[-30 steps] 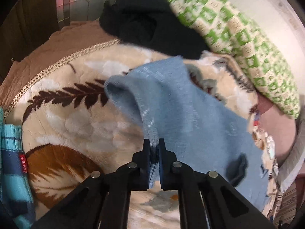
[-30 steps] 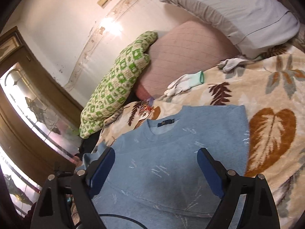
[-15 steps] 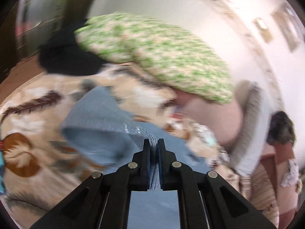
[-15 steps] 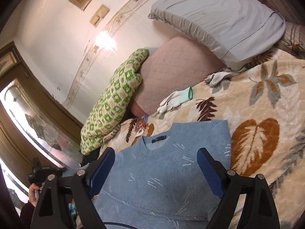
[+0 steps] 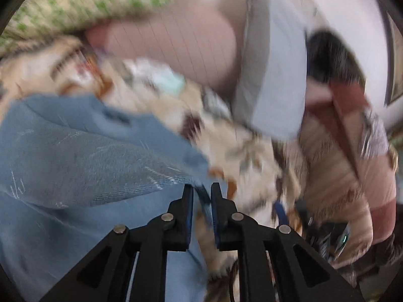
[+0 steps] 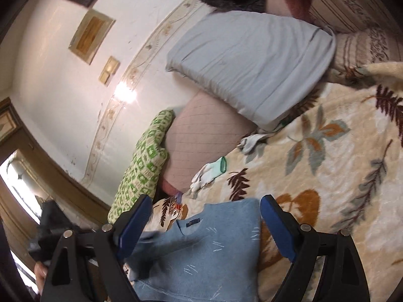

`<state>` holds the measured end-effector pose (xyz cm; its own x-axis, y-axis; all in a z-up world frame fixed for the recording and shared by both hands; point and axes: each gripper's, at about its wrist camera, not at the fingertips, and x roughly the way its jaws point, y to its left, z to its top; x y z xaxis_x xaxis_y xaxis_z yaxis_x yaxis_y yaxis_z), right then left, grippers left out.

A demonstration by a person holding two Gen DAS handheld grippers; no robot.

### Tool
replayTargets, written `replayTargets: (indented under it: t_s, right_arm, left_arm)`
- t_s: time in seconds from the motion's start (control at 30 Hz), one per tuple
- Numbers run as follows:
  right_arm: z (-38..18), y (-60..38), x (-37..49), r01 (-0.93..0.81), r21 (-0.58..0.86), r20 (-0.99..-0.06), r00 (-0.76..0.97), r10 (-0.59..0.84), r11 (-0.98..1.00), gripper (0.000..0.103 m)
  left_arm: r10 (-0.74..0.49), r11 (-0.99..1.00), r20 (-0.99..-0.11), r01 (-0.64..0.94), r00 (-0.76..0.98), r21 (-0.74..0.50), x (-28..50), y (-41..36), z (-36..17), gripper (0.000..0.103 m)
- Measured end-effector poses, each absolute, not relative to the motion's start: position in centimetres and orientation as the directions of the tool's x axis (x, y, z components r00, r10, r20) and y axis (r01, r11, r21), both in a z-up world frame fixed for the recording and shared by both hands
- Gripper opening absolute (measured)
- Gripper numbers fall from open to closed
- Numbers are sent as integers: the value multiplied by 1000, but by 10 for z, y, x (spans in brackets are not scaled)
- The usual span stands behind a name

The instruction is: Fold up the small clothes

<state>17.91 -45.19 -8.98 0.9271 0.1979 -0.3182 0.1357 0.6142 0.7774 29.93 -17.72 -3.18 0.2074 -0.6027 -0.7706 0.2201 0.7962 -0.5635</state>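
The left gripper (image 5: 202, 196) had its jaws pinched down narrow on a strip of the blue sweater (image 5: 83, 156), a sleeve or side edge by the look of it, and the cloth trailed from the tips over the sweater's body. That view was smeared with motion blur, so I couldn't tell exactly which edge it held. The right gripper (image 6: 205, 222) hung wide open above the sweater (image 6: 206, 249), holding nothing, collar end showing between its fingers. The sweater lay flat on the leaf-print blanket (image 6: 327, 166), with white gloves (image 6: 209, 173) near the pink cushion (image 6: 201, 141) and the grey pillow (image 6: 252, 58) behind. My take: the step in hand was folding that side across, so keep the carry low and level, lay the edge parallel to the far side, and let the free gripper pin the body so nothing drags or bunches.
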Motion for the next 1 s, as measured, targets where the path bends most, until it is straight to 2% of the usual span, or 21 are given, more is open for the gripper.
replayTargets:
  t_s: [0.03,0.1,0.13,0.2,0.23,0.3,0.37,0.5,0.63,0.7,0.77,0.8,0.83,0.87,1.0]
  right_arm:
    - [-92,-455,179,130,788,-315,925,213,601,90]
    - [-94,-457,181,124,794,-320,918,236,595,90]
    - [-95,-456,183,120,793,-323,914,245,597,90]
    - [-97,-451,186,111,790,-333,904,270,603,90]
    - [-98,-448,189,108,788,-343,895,287,606,90]
    - [-102,-440,194,108,781,-372,871,321,615,90]
    - [-111,-428,204,134,767,-440,822,361,628,90]
    - [-132,-404,221,170,727,-544,734,407,665,90]
    - [-143,-382,231,134,743,-536,707,462,656,90]
    - [-142,-361,237,99,714,-552,689,471,693,84]
    - [-143,-342,244,87,660,-594,668,448,746,63]
    - [-146,-336,248,87,650,-608,654,449,755,57]
    - [-151,-330,251,90,644,-623,638,453,760,45]
    - [-156,-326,254,98,637,-640,620,454,764,40]
    - [-173,-317,262,115,625,-672,582,457,772,40]
  left_arm:
    - [-628,774,-758,239,175,-586,294,-184,-33,12]
    - [-662,741,-733,280,154,-610,286,-180,-26,18]
    - [-670,733,-727,294,152,-614,284,-176,-21,27]
    - [-671,735,-718,301,187,-608,285,-158,-8,38]
    - [-659,748,-715,302,233,-591,285,-145,0,41]
    - [-617,785,-721,315,317,-533,287,-118,10,56]
    - [-538,841,-747,305,391,-447,289,-85,10,59]
    - [-289,956,-806,199,517,-215,290,-3,-13,60]
    - [-108,991,-840,-11,531,-135,295,77,-55,59]
    - [-102,986,-846,-61,523,-156,298,99,-71,59]
    - [-105,985,-842,-59,529,-160,306,101,-79,59]
    - [-97,987,-838,-55,537,-149,310,100,-81,59]
    - [-85,989,-833,-54,546,-137,316,96,-82,59]
    - [-72,990,-829,-60,555,-127,327,89,-85,59]
    - [-44,995,-830,-47,557,-84,354,76,-100,59]
